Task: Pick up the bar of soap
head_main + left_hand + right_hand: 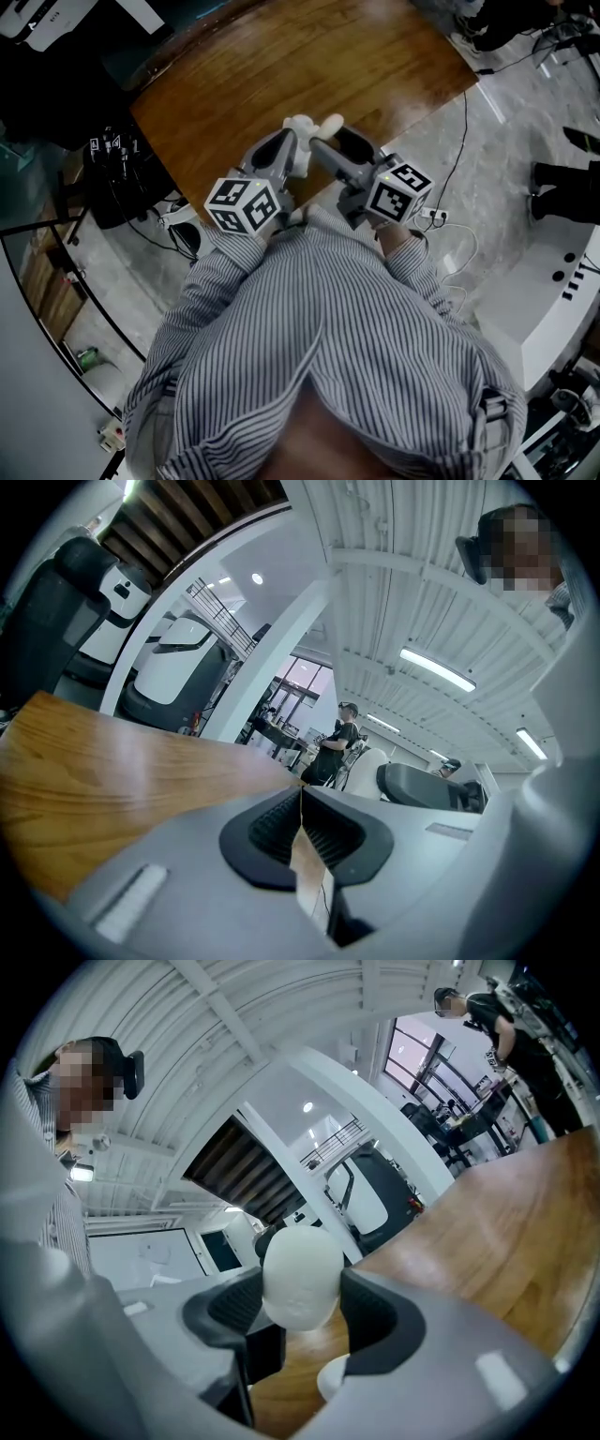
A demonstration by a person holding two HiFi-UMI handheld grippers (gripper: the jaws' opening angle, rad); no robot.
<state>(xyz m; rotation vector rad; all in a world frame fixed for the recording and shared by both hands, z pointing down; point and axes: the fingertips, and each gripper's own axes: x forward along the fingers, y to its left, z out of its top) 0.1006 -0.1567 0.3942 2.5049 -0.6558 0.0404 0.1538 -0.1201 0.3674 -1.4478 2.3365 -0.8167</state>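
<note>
Two grippers are held close together over the near edge of a wooden table point(309, 56), by a person in a striped shirt point(328, 337). The right gripper point(330, 142) is clamped on the soap point(302, 125): in the right gripper view its dark ribbed pads point(375, 1312) press on both sides of a rounded white bar point(300, 1274), which stands up above them with the table point(506, 1241) slanting away behind. A second small white shape shows lower down between those jaws, and what it is cannot be told. The left gripper point(289, 142) sits just beside the right one, its tip near the soap; in the left gripper view its jaws are closed pad against pad point(302, 808) with nothing between them, and the table point(112, 780) stretches off to the left. Each gripper carries a marker cube, the left cube point(244, 204) and the right cube point(398, 192) near the person's chest. Cables point(459, 150) trail across the pale floor to the right of the table.
</note>
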